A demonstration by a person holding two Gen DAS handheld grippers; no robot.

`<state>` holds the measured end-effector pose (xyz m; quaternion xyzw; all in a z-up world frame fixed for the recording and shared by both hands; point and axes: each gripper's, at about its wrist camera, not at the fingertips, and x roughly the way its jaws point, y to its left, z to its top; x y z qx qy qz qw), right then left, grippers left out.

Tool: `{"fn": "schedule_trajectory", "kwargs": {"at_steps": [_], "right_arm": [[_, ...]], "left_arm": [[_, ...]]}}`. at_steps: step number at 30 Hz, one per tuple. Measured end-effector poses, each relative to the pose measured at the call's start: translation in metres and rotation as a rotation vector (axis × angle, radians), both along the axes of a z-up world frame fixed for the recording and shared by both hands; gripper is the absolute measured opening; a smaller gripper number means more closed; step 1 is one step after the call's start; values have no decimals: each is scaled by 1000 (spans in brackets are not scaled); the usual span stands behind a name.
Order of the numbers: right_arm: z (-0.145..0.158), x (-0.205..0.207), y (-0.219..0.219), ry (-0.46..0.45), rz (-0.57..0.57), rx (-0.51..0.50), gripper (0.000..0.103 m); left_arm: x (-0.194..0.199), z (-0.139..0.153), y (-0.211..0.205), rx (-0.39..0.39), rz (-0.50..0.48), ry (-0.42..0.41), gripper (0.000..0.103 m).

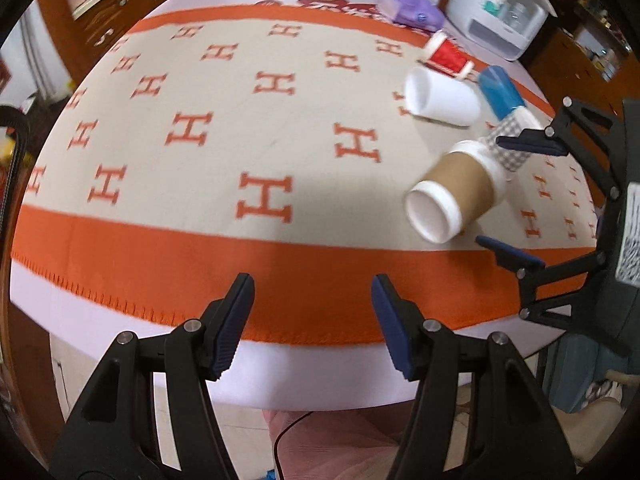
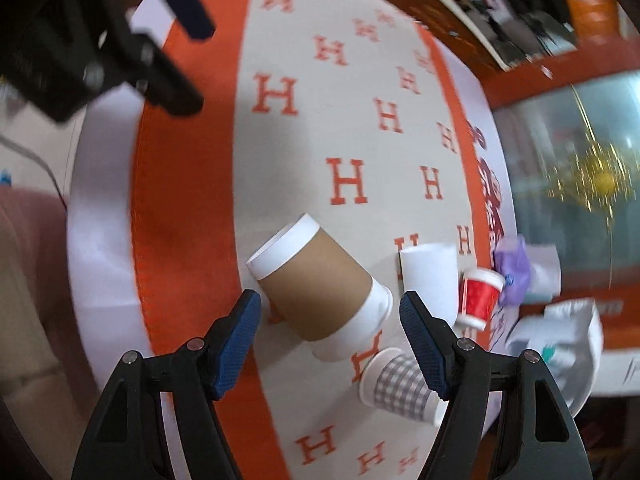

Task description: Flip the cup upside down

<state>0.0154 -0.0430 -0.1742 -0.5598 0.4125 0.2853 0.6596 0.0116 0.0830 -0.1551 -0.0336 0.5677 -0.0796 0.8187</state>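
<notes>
A brown-sleeved white paper cup [image 1: 452,196] lies tilted over the cloth, its open mouth toward the table's near edge; it also shows in the right wrist view [image 2: 320,288]. My right gripper [image 2: 330,308] is open, its jaws on either side of the cup's base end, not closed on it; it shows at the right of the left wrist view [image 1: 520,196]. My left gripper [image 1: 312,300] is open and empty over the orange border, well left of the cup.
A plain white cup [image 1: 440,98], a red cup [image 1: 446,56], a blue cup [image 1: 500,90] and a checked cup [image 2: 400,384] lie nearby. A purple tissue pack [image 1: 412,10] and a white appliance [image 1: 500,8] stand at the back. The table edge [image 1: 280,376] is near.
</notes>
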Motion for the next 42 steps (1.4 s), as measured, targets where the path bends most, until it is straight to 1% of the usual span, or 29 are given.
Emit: {"fn": "schedule_trajectory", "kwargs": {"at_steps": [6,13,19,25,29,32,36,42], "right_arm": [[-32,5,11,16,89,-98,72],[-58,12,19,39,152,-172,72],[-72,23,22,40,168,-200,72],[-75,32,25,48,163,-205,69],[-68,40,26,75,120,-169,68],[-57,47,25,99,58,-117,68],[-36,58,19,153,-67,-7,68],[-4,72,-6,258,-306,215,68]], "left_arm": [[-2,-20,13,-28,59,34,58],[-1,-28,21,-38,95,49,58],[2,-34,26,-38,109,61,58],[6,-37,27,-41,106,67,58],[10,-35,26,-44,98,66,58],[12,-30,23,-40,82,55,58],[15,-19,16,-27,54,36,58],[22,-1,0,-1,-1,3,58]]}}
